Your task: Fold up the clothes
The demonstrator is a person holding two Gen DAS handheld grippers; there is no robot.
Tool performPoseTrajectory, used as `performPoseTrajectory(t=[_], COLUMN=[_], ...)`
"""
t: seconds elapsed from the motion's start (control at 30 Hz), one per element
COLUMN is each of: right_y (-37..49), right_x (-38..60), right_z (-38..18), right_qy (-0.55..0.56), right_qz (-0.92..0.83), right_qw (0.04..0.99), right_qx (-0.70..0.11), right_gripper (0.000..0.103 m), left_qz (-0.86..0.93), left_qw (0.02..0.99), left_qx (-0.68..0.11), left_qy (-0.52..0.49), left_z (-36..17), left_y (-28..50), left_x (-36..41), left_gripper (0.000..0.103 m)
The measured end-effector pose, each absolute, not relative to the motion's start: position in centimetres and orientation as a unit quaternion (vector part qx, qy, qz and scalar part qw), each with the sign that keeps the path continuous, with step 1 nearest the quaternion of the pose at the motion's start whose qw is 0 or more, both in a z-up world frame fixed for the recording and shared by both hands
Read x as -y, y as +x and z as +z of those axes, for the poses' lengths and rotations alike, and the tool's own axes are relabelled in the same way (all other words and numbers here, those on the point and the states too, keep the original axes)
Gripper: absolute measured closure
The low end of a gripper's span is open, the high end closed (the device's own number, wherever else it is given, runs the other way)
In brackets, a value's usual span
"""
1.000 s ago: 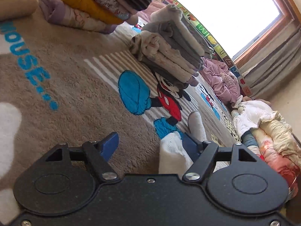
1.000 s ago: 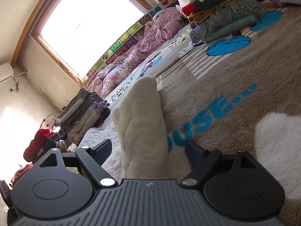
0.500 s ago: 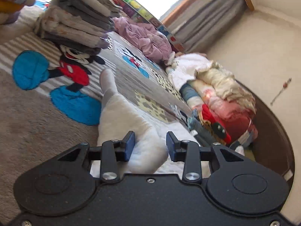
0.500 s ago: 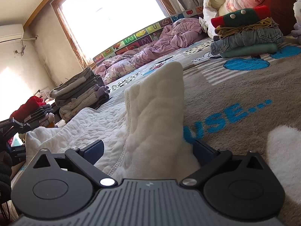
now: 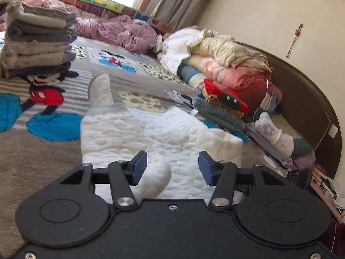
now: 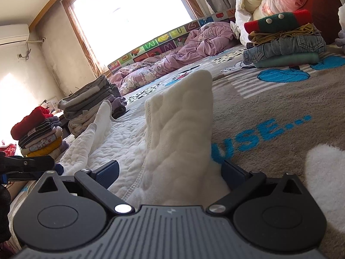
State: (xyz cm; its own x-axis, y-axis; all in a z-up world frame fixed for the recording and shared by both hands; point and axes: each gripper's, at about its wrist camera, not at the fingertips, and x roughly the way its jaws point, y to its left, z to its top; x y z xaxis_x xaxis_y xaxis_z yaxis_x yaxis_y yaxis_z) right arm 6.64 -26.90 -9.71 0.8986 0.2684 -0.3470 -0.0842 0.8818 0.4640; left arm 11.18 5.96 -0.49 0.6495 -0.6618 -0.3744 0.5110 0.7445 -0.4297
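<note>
A white quilted garment [image 5: 172, 133] lies spread on the cartoon-print blanket [image 5: 43, 155], one sleeve [image 5: 100, 90] pointing away. My left gripper [image 5: 172, 168] hovers over its near edge. Its jaws are opening; a rounded fold of the cloth sits by the left pad and the right pad is clear of it. In the right wrist view a thick fold of the garment [image 6: 183, 116] stands upright between the wide jaws of my right gripper [image 6: 171, 171], which is open with the left pad off the cloth. The left gripper [image 6: 28, 164] shows at that view's left edge.
Folded stacks stand around: grey and cream [image 5: 36, 41], jeans under a red-green knit [image 6: 284, 41], striped and red [image 6: 36, 129]. A crumpled purple quilt [image 5: 120, 30] lies under the window. Heaped bedding [image 5: 226, 64] leans on the dark headboard [image 5: 312, 108].
The left gripper swung right and rolled level, from the carpet onto the white garment; its jaws narrowed around a fold, then widened. The right gripper rolled level, its jaws a little wider.
</note>
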Motion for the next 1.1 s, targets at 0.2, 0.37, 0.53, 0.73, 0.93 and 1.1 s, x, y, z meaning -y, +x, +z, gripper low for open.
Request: performPoseTrajectory(t=[0.2,0.37,0.53,0.73,0.93,1.1], right_y=[6.6,6.6,6.7,6.6,6.6,6.5], right_x=[26.8,26.6,26.6,26.6,26.5,26.5], right_z=[-9.7,-9.6,-9.6,-9.6,-9.7,-9.7], right_qy=[0.221,0.216,0.215,0.213,0.213,0.212], right_qz=[0.090,0.087,0.087,0.087,0.090,0.091], right_qw=[0.949,0.950,0.950,0.951,0.951,0.951], right_qx=[-0.207,-0.209,-0.209,-0.209,-0.208,-0.207], right_gripper=[0.003,0.003,0.003,0.002,0.002,0.001], left_qz=[-0.212,-0.141,-0.126,-0.145,-0.173,-0.186], left_qw=[0.921,0.882,0.876,0.912,0.914,0.919], left_qx=[-0.244,-0.290,-0.333,-0.344,-0.343,-0.319], left_qy=[-0.219,-0.345,-0.325,-0.171,-0.133,-0.136], left_z=[-0.8,-4.9,-6.0,-5.1,-5.4,-4.7], left_y=[13.4,17.3,19.0,19.4,19.6,18.7], left_x=[-12.4,-15.9,-14.1,-7.5,-5.8,-5.9], left_gripper=[0.052,0.064,0.068,0.064,0.068,0.095])
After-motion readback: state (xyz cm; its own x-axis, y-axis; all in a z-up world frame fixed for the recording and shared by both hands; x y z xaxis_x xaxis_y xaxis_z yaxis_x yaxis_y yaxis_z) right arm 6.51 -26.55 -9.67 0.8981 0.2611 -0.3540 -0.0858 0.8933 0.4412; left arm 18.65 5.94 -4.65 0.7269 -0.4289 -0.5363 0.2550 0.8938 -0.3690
